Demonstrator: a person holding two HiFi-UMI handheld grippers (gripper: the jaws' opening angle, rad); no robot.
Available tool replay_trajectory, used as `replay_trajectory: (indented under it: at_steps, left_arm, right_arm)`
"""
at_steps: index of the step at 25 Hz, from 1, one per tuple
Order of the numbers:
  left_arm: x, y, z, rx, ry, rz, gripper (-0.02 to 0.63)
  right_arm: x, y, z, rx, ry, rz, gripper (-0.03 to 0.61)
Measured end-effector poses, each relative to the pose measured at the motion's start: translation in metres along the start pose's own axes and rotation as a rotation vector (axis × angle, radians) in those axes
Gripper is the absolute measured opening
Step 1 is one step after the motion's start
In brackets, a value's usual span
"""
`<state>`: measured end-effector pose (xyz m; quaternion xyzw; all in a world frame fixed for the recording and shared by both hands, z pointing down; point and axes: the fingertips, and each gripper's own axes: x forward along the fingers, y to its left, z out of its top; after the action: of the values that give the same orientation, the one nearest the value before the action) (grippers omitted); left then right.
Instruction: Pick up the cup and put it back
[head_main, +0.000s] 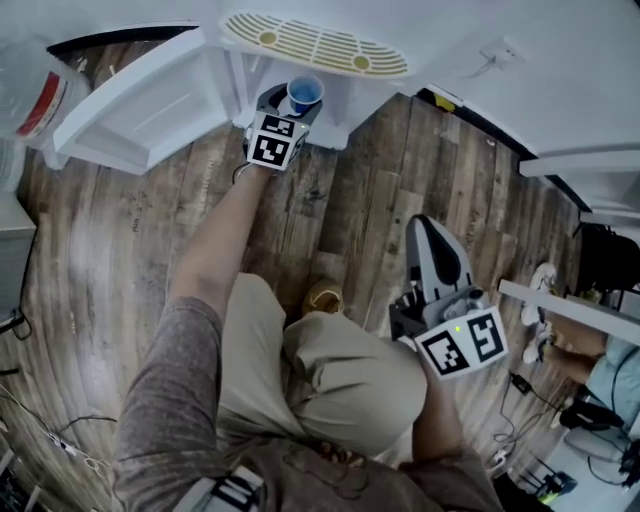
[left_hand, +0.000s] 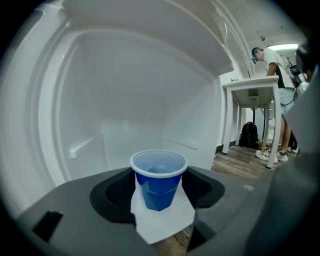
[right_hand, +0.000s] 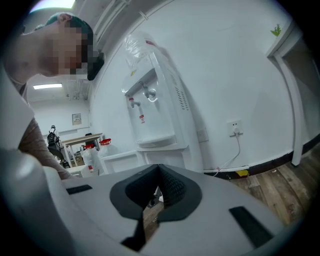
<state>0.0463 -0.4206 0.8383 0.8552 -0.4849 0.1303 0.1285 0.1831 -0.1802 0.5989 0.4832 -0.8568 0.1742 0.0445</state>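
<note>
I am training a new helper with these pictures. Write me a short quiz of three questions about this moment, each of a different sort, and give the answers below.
1. True or false: the blue cup lies on its side.
2. Choose one: what holds the cup? A) the right claw B) the left claw C) a bare hand
3. Fill the gap: the right claw's jaws are ____, with nothing between them.

Key: 1 false, the cup stands upright. 2 B, it sits between the left claw's jaws. 3 shut.
</note>
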Motion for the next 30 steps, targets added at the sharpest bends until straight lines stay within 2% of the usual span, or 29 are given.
replay_trajectory:
  at_steps: [5,8,12,22,30]
  left_arm:
    - [-0.049,0.001,0.015,0.000,-0.033,-0.024,0.287]
    - [-0.077,0.007,0.028,-0.012,-0.045,-0.022,0.287]
    - [-0.114,0.007,0.047,-0.001,-0.056,-0.062,0.285]
    - [-0.211,-0.012,0.088,0.039,-0.099,-0.133,0.285]
    - [-0.271,-0.036,0.102,0.068,-0.125,-0.155,0.284]
  right_arm:
    - [0.003,0.016,-0.002,-0.042,0.025,0.016,0.002]
    - [0.000,0.017,-0.003,-0.030,0.019,-0.012,0.002]
    - [-0.002,0.019,-0.004,-0.016,0.007,-0.054,0.002]
    - [0.002,0.047,0.002,-0.044,-0.001,-0.070,0.002]
    - [-0.002,0.058,0.001,-0.065,-0.010,-0.111,0.002]
